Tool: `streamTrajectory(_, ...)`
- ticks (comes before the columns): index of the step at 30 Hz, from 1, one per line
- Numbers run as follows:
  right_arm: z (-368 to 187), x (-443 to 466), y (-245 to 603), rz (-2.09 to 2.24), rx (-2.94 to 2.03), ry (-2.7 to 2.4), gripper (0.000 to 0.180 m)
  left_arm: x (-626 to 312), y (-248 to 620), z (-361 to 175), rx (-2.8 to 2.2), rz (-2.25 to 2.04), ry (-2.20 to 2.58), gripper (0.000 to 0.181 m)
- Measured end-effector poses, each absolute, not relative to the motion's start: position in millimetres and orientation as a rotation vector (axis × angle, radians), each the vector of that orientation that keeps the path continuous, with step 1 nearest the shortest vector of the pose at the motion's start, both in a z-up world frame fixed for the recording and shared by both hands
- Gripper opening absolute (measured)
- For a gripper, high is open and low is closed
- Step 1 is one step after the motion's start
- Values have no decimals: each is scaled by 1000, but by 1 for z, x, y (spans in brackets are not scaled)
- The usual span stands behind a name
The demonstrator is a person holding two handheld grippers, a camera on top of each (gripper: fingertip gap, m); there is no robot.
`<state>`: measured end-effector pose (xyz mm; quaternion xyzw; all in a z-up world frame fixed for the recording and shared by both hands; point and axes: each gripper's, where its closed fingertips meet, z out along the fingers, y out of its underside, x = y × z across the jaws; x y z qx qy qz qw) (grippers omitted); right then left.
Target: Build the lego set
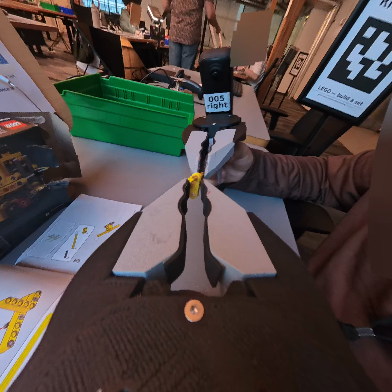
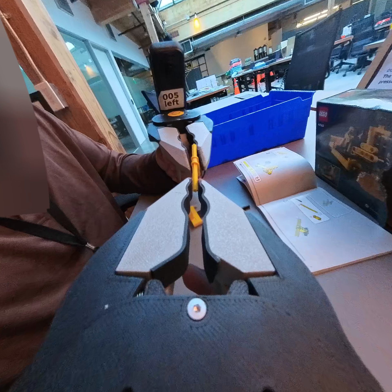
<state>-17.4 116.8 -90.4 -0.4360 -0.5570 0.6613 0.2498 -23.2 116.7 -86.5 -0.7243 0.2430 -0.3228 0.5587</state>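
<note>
Table (image 2: 350, 307) with grey top, held clear of by both tools. Green bin (image 1: 127, 118) seen at the far edge in the left wrist view, blue bin (image 2: 258, 131) in the right wrist view; a dark set box (image 2: 352, 148) and an open instruction booklet (image 2: 318, 222) lie beside them. Left gripper (image 1: 194, 186) and right gripper (image 2: 196, 186) are met tip to tip above the table. Left jaws are closed on a long yellow axle (image 2: 194, 163); right jaws are nearly closed, pinching a small yellow connector (image 1: 194, 184) at the very tips. A second small yellow piece (image 2: 195, 217) is seen below, between the right fingers; whether it rests on the table cannot be told. The step is judged to be threading the axle into the connector. Slip is the chief risk: the connector is held by little surface, and an off-line push could twist it free. A dropped part could be lost over the near table edge. The axle could also be pushed back through the left jaws if pressed hard.
</note>
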Motion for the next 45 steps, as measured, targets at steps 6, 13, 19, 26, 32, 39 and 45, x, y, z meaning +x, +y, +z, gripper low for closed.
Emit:
streamTrajectory(6, -88, -15, 116, 1839, -1183, -1507, 2, -24, 115, -80, -1685, -869, 520, 7)
streamTrajectory(13, -91, -16, 114, 1854, -1197, -1517, 1, -23, 114, -80, -1677, -822, 542, 6)
streamTrajectory(19, -93, -16, 114, 1837, -1196, -1523, 1, -23, 113, -84, -1708, -930, 519, 6)
streamTrajectory(26, -98, -18, 115, 1812, -1220, -1530, 1, -24, 115, -87, -1722, -924, 505, 6)
streamTrajectory(32, -103, -19, 115, 1818, -1246, -1538, 1, -26, 116, -93, -1759, -952, 495, 6)
streamTrajectory(39, -106, -20, 116, 1821, -1267, -1536, 0, -26, 116, -96, -1782, -961, 486, 6)
streamTrajectory(45, -110, -20, 117, 1812, -1286, -1546, 1, -26, 117, -102, -1815, -951, 495, 6)
